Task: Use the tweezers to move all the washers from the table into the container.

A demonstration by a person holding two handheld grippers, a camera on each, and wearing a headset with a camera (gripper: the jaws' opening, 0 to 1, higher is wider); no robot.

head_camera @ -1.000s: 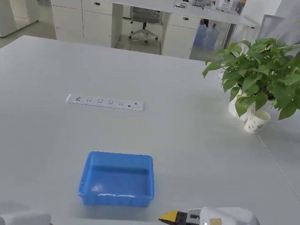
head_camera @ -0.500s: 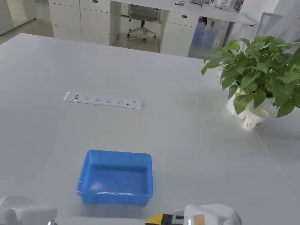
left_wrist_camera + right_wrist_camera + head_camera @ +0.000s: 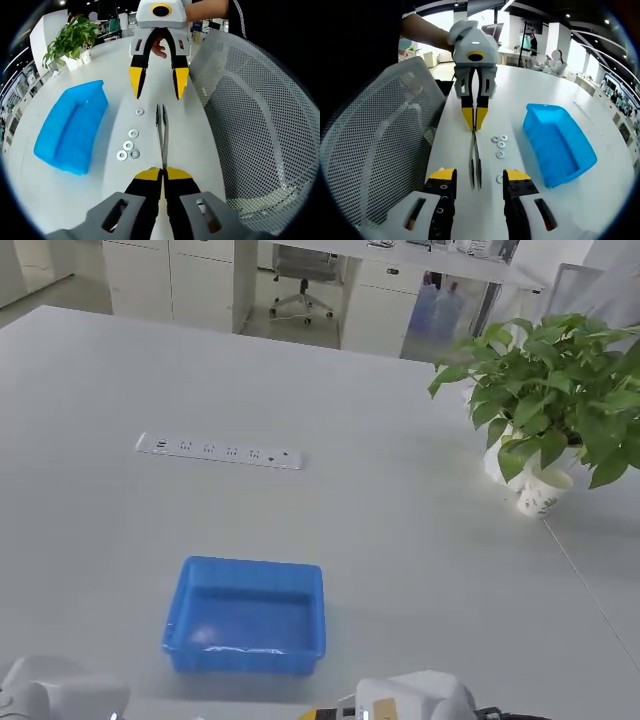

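I noted a blue rectangular plastic container [image 3: 250,618], silver round metal washers [image 3: 128,145], slim silver metal tweezers [image 3: 161,130], and a white surface [image 3: 400,520].

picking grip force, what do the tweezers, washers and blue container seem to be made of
The tweezers look like bare metal: thin grey arms with a dull sheen. The washers are probably steel: flat silvery rings. The blue container looks like moulded plastic: glossy, slightly translucent walls.

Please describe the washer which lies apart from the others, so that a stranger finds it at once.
Start at the blue container on the white table. Between it and the tweezers lie five washers. Four form a cluster; the lone washer sits apart, closest to the right gripper.
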